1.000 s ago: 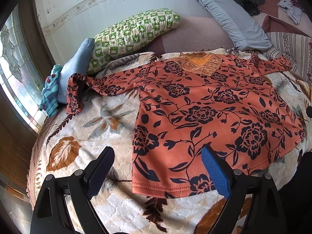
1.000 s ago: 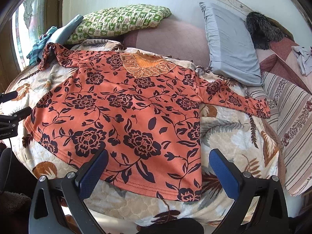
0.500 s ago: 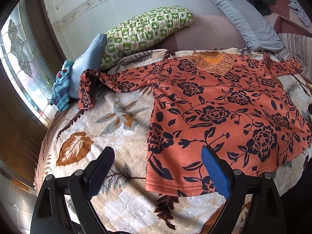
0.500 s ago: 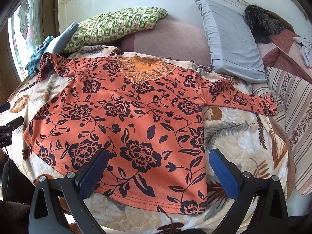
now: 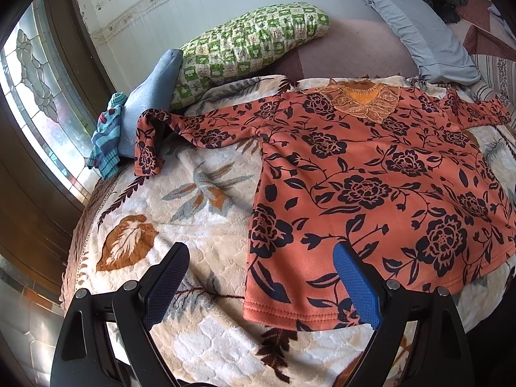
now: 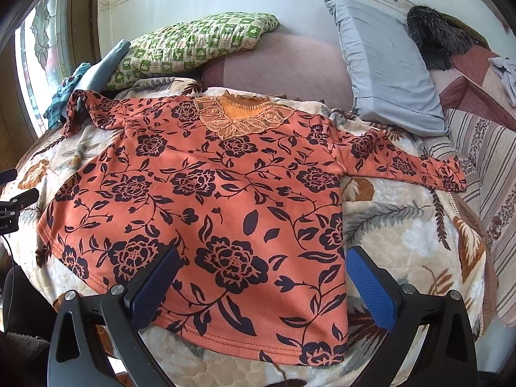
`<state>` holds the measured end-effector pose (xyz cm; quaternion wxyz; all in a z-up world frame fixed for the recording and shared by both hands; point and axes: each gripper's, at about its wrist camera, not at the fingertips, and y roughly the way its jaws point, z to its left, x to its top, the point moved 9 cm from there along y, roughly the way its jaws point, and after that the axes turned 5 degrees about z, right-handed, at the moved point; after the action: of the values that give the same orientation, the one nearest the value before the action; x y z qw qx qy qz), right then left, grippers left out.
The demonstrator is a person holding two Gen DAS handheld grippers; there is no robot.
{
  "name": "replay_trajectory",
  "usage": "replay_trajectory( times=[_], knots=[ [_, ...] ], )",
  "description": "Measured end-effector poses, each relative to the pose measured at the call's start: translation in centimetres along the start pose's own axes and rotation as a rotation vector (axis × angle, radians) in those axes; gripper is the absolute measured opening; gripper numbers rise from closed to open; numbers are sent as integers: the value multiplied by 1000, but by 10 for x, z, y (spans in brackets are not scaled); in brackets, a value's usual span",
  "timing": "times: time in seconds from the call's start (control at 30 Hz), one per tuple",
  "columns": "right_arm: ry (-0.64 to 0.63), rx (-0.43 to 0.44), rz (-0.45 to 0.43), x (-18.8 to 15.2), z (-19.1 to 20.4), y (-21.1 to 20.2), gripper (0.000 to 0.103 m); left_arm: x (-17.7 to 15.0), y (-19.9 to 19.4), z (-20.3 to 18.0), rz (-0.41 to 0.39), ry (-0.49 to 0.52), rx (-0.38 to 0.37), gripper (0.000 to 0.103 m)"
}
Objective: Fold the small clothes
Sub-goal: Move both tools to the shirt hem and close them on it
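the orange flowered shirt (image 6: 206, 200) lies spread face up on the leaf-print blanket (image 5: 180, 225), neckline toward the pillows, hem toward the person, both sleeves out to the sides. nothing is folded yet, so this looks like the start: picking a first grip. the left gripper (image 5: 261, 287) hangs above the left hem corner with its jaws wide apart and nothing between them; the right gripper (image 6: 261, 285) hangs above the right part of the hem, likewise wide open and empty. the next move probably calls for lowering onto a sleeve or a side edge and pinching only the shirt, not the plush blanket under it. the left sleeve (image 5: 193, 129) is kinked at the cuff and rests near a blue cloth (image 5: 145, 103) and a striped knit (image 5: 108, 142), so it may need straightening. the right sleeve (image 6: 403, 164) reaches toward the striped cover (image 6: 490, 174) at the bed's edge. bare blanket on both sides of the body gives room; the green pillow (image 5: 251, 42) and grey pillow (image 6: 387, 64) sit well behind.
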<state>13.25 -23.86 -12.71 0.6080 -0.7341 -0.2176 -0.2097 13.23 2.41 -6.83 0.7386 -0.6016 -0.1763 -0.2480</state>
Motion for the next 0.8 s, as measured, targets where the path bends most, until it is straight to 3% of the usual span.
replay_trajectory(
  times=[0.23, 0.4, 0.8],
  knots=[
    [39, 1, -17, 1, -16, 0, 103, 7, 2, -2, 18, 1, -3, 91],
    [108, -20, -9, -8, -45, 0, 103, 9, 15, 7, 80, -66, -37, 91],
    [289, -68, 45, -34, -115, 14, 103, 18, 72, 91, 231, -303, -27, 91]
  ],
)
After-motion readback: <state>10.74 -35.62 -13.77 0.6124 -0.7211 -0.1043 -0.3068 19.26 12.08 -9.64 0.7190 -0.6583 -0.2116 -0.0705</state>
